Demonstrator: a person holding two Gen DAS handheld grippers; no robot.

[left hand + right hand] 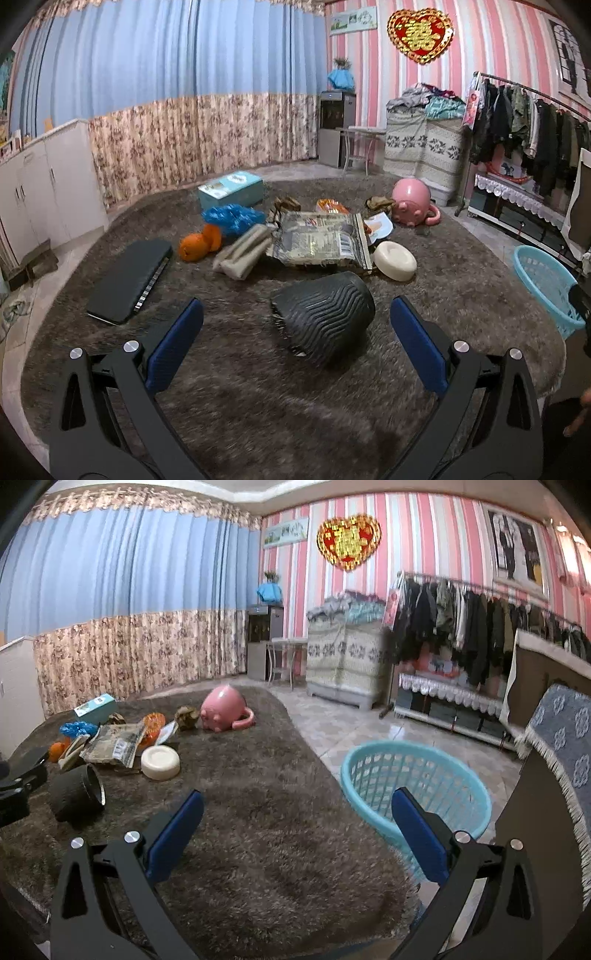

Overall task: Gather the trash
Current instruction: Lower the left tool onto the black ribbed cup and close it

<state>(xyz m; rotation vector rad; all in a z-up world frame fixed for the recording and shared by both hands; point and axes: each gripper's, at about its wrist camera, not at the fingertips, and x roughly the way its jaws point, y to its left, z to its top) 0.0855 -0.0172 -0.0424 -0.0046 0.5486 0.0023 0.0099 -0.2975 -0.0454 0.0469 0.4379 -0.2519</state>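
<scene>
The left gripper (295, 325) hangs with its blue pads spread wide and nothing between them, low over the near part of a shaggy brown rug (258, 406), the tipped-over black ribbed cup (323, 314) lying just ahead of it and nearer the right pad; the right gripper (297, 816) is likewise agape and empty, poised above the rug's right edge with the pale blue basket (417, 794) standing on the tiled floor just beside that edge; beyond the cup, toward the middle of the rug, the litter lies heaped: a crumpled foil wrapper (321, 240), a beige folded cloth (245, 251), an orange scrap (199, 243), a blue plastic bag (232, 218) and, behind the wrapper, what seems to be a second orange packet (331, 205), though the view there is too crowded to be sure; mixed among them are a white round dish (394, 260), a flat black case (131, 278) toward the left edge, a teal box (231, 189) and a pink pig-shaped toy (412, 203) near the far edge; the hazard, by this reading, is sorting: wide pads closing on the cup or dish would carry off a keeper as trash, the smooth ribbed cup could roll from a glancing touch, and the limp foil wrapper, pinched at one corner, might drag its neighbours or slip free short of the basket.
</scene>
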